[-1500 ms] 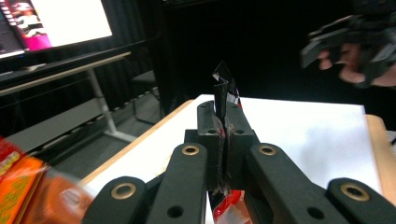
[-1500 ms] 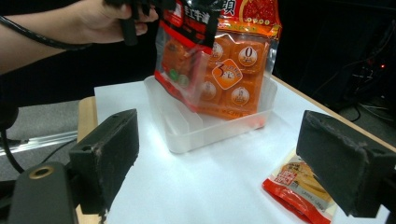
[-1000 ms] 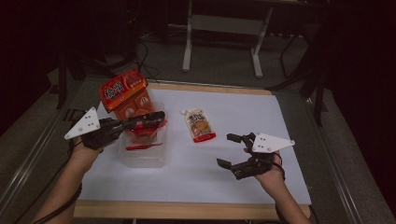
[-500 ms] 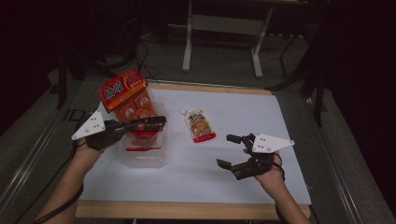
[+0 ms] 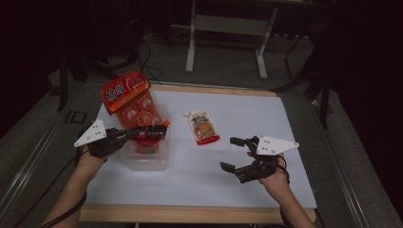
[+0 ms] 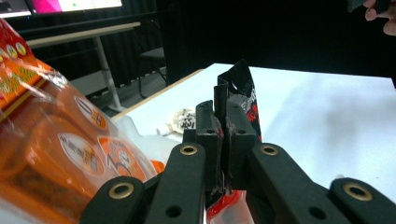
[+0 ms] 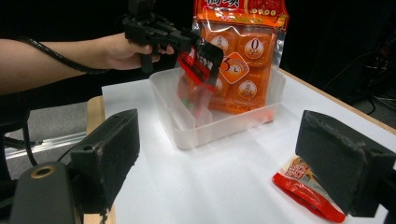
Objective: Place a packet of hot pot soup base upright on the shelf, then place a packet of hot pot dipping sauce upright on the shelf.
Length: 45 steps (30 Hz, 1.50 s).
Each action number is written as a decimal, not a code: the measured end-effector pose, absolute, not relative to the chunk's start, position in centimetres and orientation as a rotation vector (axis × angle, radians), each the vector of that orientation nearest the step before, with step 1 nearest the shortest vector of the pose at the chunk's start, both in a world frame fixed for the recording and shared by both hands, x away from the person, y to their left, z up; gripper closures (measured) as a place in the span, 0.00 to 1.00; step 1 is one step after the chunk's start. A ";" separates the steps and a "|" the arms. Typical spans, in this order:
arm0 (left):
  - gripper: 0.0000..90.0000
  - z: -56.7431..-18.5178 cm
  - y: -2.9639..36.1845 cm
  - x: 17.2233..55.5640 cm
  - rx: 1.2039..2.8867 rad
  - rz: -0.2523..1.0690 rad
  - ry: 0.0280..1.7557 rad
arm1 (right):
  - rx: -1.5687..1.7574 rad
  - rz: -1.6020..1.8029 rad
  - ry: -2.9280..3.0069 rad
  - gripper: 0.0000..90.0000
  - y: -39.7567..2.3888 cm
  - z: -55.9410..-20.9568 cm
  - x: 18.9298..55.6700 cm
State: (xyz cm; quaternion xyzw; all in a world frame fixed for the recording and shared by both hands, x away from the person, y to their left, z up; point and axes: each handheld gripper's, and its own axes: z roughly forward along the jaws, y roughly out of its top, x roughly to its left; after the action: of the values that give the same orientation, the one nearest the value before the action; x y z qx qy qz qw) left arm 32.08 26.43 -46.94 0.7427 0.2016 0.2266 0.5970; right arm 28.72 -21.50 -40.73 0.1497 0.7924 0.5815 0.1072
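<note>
While pinched on a red-and-black packet (image 7: 201, 63), left gripper (image 5: 154, 134) hangs over clear plastic bin (image 7: 187, 135) | right gripper (image 5: 235, 154): spread, empty, on white table (image 5: 247, 114).

The left gripper (image 5: 159, 133) is coming down toward the clear plastic bin (image 5: 145, 159), sinking a bit lower than a second ago. The red and black snack packet (image 7: 198, 65) clamped in its jaws is dropping with it, so its bottom end is now dipping inside the bin, right in front of the big orange bag (image 5: 130, 97).
</note>
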 end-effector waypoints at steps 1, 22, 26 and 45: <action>0.97 -47.1 26.5 32.0 1.722 0.525 0.471 | 0.439 1.706 2.332 0.15 -21.5 -40.7 28.7; 0.78 -47.3 27.2 31.9 1.712 0.495 0.588 | 0.447 1.709 2.329 0.15 -21.6 -40.6 28.7; 0.65 -46.5 27.1 31.7 1.710 0.468 0.624 | 0.447 1.705 2.323 0.16 -21.7 -40.6 28.7; 0.03 -43.6 24.4 29.7 1.717 0.447 0.654 | 0.481 1.673 2.294 0.19 -22.0 -40.6 29.4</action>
State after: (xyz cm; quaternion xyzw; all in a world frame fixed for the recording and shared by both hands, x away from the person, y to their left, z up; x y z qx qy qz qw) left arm 29.72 24.44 -43.61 0.7363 0.2805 0.1918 0.5851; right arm 29.37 -22.04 -40.59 0.1656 0.7898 0.5760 0.1304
